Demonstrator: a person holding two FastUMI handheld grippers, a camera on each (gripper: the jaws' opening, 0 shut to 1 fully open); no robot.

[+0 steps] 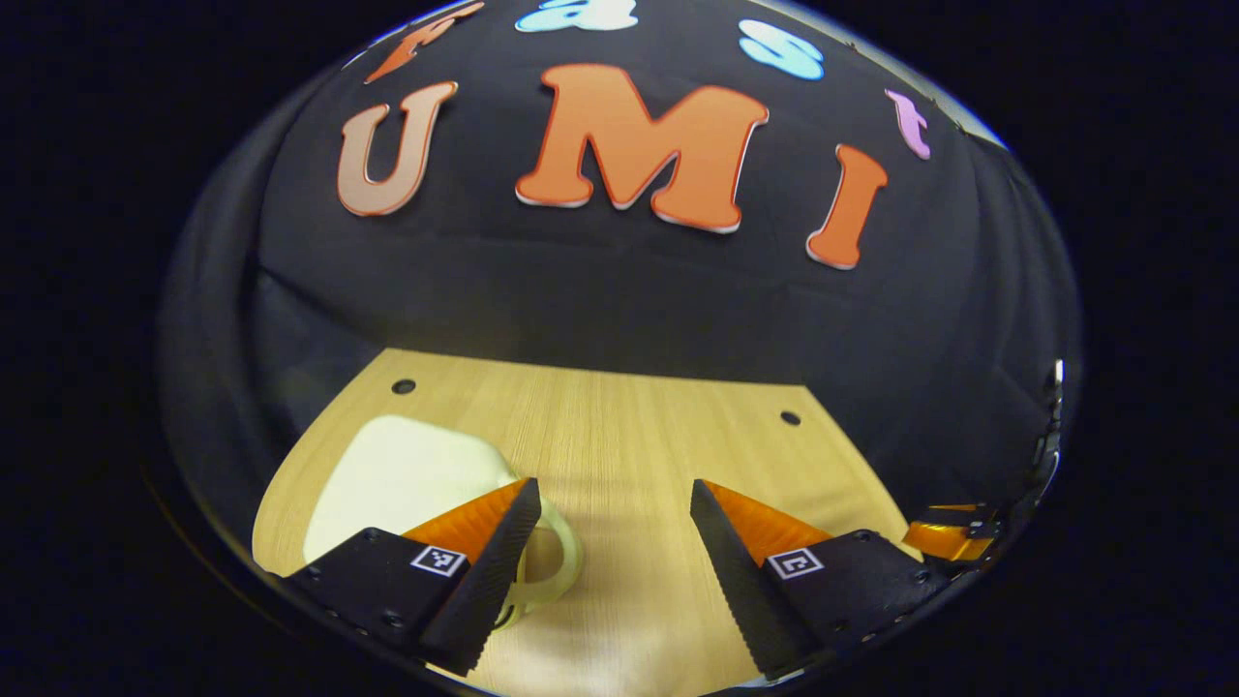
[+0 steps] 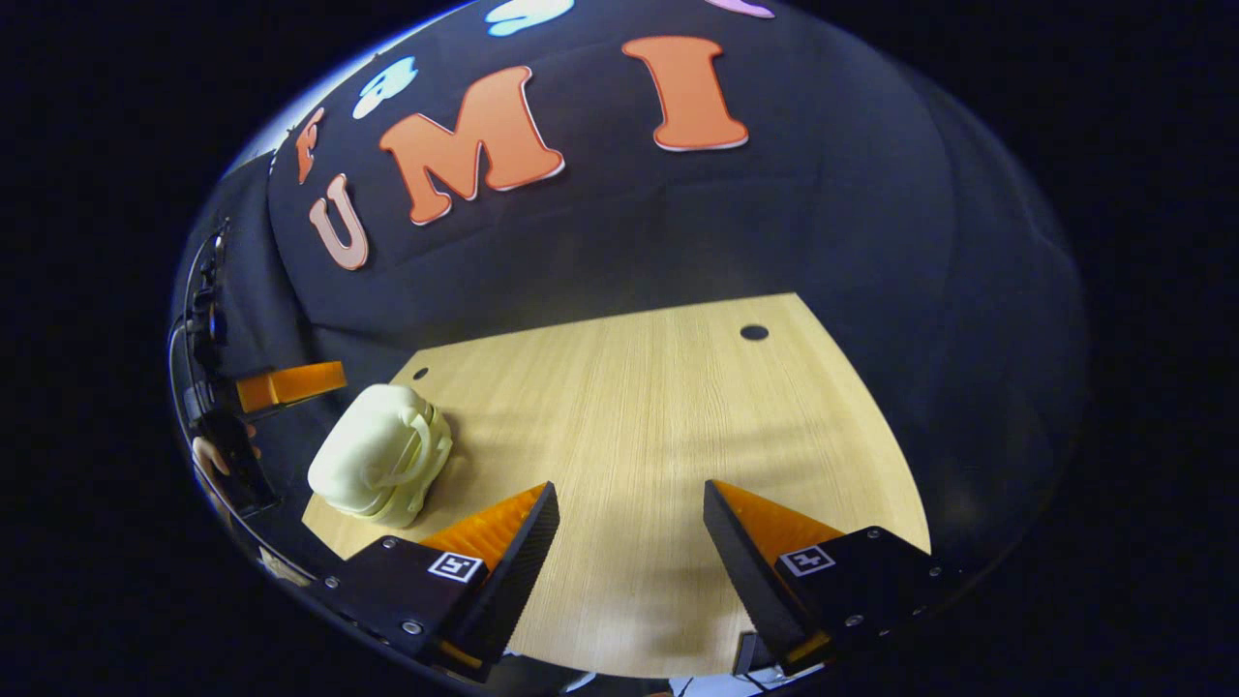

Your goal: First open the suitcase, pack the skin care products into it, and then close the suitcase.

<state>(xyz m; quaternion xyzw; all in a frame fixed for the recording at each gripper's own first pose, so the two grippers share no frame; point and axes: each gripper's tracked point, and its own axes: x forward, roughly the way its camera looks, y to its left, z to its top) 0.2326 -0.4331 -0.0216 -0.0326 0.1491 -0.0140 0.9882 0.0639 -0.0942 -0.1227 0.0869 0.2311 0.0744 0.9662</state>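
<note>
The suitcase (image 1: pixel 407 479), small, pale cream, rounded, with a looped handle, lies shut on the wooden table (image 1: pixel 639 436). In the left gripper view it sits behind the left gripper's (image 1: pixel 615 542) near finger, outside the wide-open jaws. The right gripper (image 2: pixel 629 537), also spread wide, holds nothing; the case lies off to its left.

Closed suitcase (image 2: pixel 379 450) lies on wooden table (image 2: pixel 658 426)

Suitcase (image 2: pixel 379 453) alone on bare table (image 2: pixel 658 407)
</note>
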